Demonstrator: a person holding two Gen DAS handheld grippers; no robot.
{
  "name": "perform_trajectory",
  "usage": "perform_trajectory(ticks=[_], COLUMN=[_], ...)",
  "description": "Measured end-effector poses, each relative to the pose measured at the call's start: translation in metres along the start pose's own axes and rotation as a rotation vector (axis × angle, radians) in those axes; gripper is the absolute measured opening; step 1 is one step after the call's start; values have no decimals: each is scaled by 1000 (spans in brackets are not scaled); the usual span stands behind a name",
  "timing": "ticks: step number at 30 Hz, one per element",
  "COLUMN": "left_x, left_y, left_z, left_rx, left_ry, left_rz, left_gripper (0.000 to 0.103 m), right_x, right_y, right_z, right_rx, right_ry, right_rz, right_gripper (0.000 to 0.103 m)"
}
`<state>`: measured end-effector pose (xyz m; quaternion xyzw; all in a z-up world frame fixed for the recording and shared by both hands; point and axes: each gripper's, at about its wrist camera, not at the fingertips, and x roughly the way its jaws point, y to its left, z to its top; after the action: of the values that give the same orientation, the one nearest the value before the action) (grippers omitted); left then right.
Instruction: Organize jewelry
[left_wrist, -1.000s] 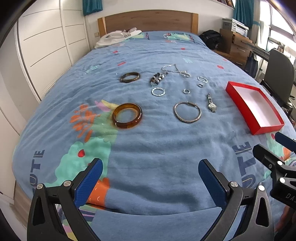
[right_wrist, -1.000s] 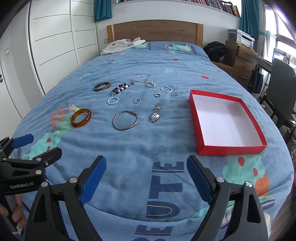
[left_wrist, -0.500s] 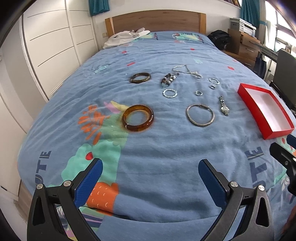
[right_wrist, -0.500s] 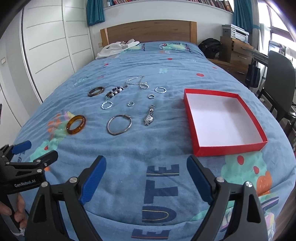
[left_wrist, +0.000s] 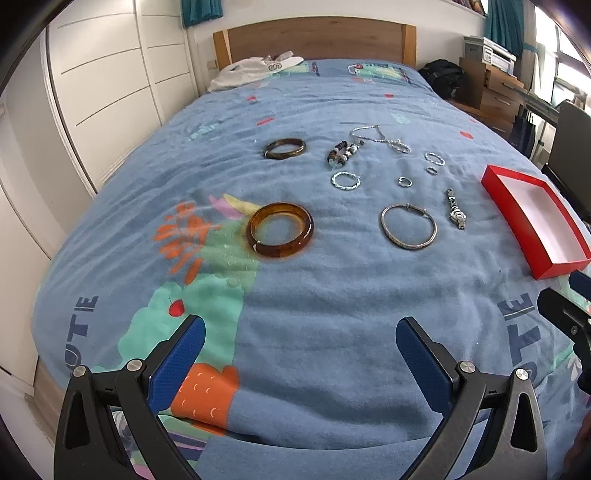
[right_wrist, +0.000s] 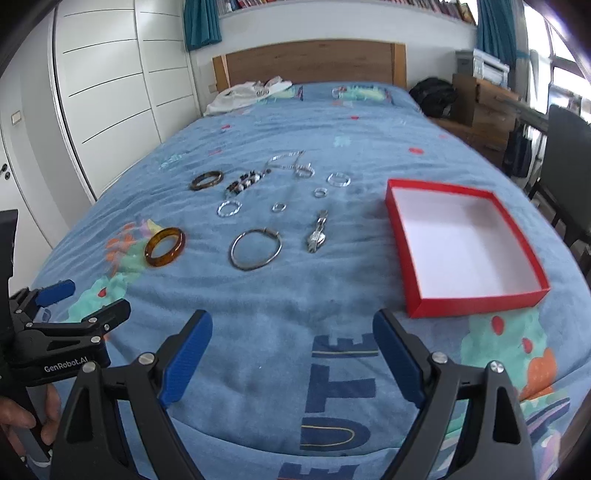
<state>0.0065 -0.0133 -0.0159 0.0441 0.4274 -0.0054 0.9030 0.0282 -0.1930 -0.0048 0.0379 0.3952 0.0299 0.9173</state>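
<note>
Jewelry lies spread on the blue bedspread: an amber bangle (left_wrist: 280, 229) (right_wrist: 164, 246), a silver bangle (left_wrist: 408, 227) (right_wrist: 256, 249), a watch (left_wrist: 455, 209) (right_wrist: 317, 231), a dark bangle (left_wrist: 285, 148), a bead bracelet (left_wrist: 341, 153), a chain necklace (left_wrist: 380, 138) and several small rings (left_wrist: 345, 180). An empty red box (left_wrist: 535, 218) (right_wrist: 461, 243) sits to the right. My left gripper (left_wrist: 299, 345) is open, near the bed's front edge, short of the amber bangle. My right gripper (right_wrist: 291, 338) is open, in front of the box and silver bangle.
White clothing (left_wrist: 255, 70) lies by the wooden headboard (left_wrist: 314, 40). White wardrobe doors (left_wrist: 110, 85) stand left of the bed. A black bag (left_wrist: 441, 79), wooden drawers (left_wrist: 491, 88) and a dark chair (right_wrist: 569, 155) stand on the right.
Both grippers have shifted a little over the bed; the left view has swung left, so the amber bangle sits more central. Both stay open and empty. The jewelry has not moved.
</note>
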Motion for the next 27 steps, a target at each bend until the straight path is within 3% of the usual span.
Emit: perform_trajectory(ticks=[13,27], left_x=[14,26], left_y=[0,-5], left_z=[8,23], left_rx=[-27,-14], left_ry=[45,61], left_rz=[-37,-51], left_gripper=[101,101], right_x=[14,28], right_y=[1,-9], right_z=[2,17], right_rx=[-33,-4], right_ry=[28,42], right_rz=[-33,-4], right_gripper=[89,88])
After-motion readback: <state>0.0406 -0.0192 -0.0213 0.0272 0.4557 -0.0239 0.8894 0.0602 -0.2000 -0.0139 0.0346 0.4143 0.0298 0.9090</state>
